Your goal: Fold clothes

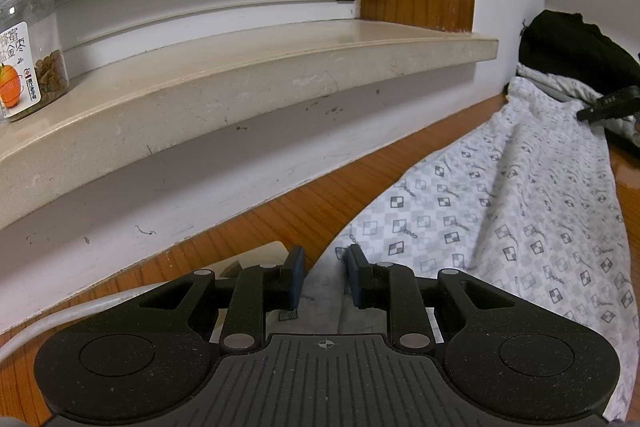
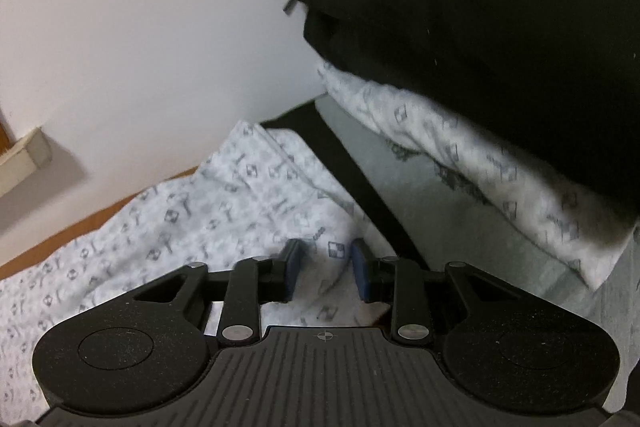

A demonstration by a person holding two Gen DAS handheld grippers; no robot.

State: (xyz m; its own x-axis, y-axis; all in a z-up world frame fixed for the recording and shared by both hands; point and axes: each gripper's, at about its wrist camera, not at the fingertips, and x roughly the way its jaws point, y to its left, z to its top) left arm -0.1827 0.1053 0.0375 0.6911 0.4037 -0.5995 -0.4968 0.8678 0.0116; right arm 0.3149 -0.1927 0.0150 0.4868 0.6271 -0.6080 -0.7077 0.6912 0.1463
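Your left gripper [image 1: 326, 279] is pitched down and forward, level across its body. Its jaws are parted only narrowly. The blue pads [image 1: 296, 277] sit on either side of a bunched fold of the patterned cloth [image 1: 500, 211], which fills the gap pad to pad, so it reads as a pinch.

Your right gripper [image 2: 326, 275] is pitched down about the same, with no visible tilt. Its jaws stand a bit wider than the left's. The pads [image 2: 361, 277] are clear of each other with cloth lying under the gap, nothing clamped. That view is slightly blurred. Neither view shows your hands or sleeves.
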